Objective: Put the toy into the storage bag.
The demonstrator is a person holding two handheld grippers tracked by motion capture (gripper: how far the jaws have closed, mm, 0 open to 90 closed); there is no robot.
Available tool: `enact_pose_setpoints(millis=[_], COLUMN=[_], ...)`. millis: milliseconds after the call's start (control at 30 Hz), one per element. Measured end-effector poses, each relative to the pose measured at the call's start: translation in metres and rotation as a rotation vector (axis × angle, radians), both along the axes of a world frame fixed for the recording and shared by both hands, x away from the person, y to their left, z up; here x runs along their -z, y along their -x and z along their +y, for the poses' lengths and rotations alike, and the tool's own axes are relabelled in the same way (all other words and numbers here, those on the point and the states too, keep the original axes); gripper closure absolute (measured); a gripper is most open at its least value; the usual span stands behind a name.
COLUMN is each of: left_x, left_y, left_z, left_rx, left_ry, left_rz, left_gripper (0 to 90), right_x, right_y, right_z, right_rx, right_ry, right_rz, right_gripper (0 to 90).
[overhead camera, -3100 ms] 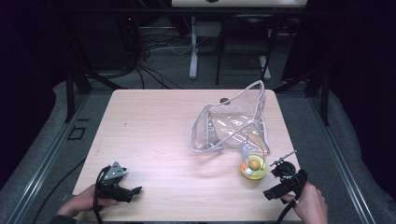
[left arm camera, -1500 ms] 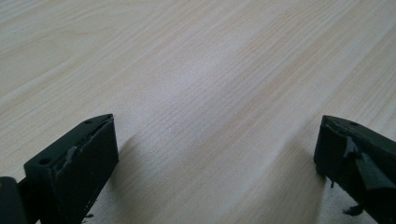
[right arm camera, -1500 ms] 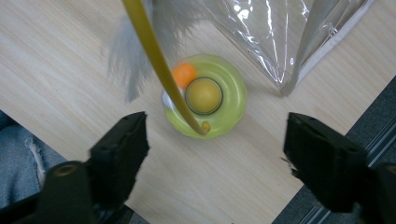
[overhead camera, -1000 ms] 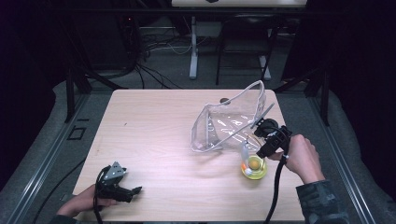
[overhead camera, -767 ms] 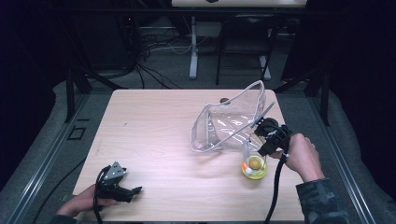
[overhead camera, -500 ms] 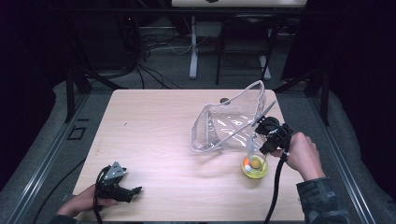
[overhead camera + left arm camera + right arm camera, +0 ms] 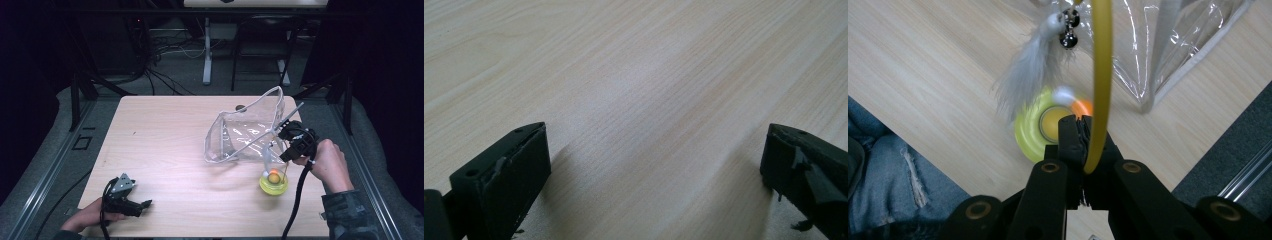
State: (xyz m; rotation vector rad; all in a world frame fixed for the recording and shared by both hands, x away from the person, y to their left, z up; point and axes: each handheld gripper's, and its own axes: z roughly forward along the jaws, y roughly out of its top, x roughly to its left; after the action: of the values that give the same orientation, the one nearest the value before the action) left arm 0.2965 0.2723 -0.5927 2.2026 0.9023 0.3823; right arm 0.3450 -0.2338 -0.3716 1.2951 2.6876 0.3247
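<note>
A yellow ring-shaped toy base (image 7: 273, 186) with an orange ball (image 7: 273, 176) sits on the table's right side. A springy yellow stem (image 7: 1100, 75) rises from it, carrying a grey feather (image 7: 1030, 70) and small bells (image 7: 1068, 30). My right gripper (image 7: 289, 152) hovers just above the base (image 7: 1033, 130), pointing down, shut on that stem (image 7: 285, 170). Behind it lies a clear plastic bag (image 7: 245, 132), mouth up. My left gripper (image 7: 142, 205) rests at the front left of the table, its jaws wide apart over bare wood (image 7: 654, 165).
A thin grey rod (image 7: 290, 114) leans across the bag. The light wooden table (image 7: 165, 135) has open room in its middle and left. The right table edge (image 7: 320, 200) is close to my right hand. Dark stands and cables lie beyond the far edge.
My right gripper came from the front right corner to above the toy, then closed on the yellow stem. The feather has swung slightly. The left gripper has not moved.
</note>
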Motion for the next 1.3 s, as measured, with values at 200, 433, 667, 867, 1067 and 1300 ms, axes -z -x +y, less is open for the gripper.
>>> enact_pose_setpoints(millis=[200,433,667,867,1067,1300], left_x=[0.000,0.000,0.000,0.000,0.000,0.000], left_y=[0.000,0.000,0.000,0.000,0.000,0.000], left_z=[0.000,0.000,0.000,0.000,0.000,0.000], left_rx=[0.000,0.000,0.000,0.000,0.000,0.000], left_ry=[-0.001,0.000,-0.001,-0.001,0.000,0.000], left_rz=[0.000,0.000,0.000,0.000,0.000,0.000], left_gripper=[0.0,0.0,0.0,0.0,0.0,0.0], right_x=[-0.008,-0.012,-0.014,-0.014,-0.014,-0.017], right_y=[0.001,-0.001,-0.001,-0.003,-0.005,-0.010], right_z=[-0.009,-0.022,-0.034,-0.046,-0.057,-0.071], right_rx=[0.022,0.054,0.072,0.105,0.151,0.176], right_ry=[0.001,0.022,0.038,0.036,0.036,0.058], right_rz=[-0.007,-0.002,0.009,0.007,-0.008,0.003], right_gripper=[87.7,87.7,87.7,87.7,87.7,87.7])
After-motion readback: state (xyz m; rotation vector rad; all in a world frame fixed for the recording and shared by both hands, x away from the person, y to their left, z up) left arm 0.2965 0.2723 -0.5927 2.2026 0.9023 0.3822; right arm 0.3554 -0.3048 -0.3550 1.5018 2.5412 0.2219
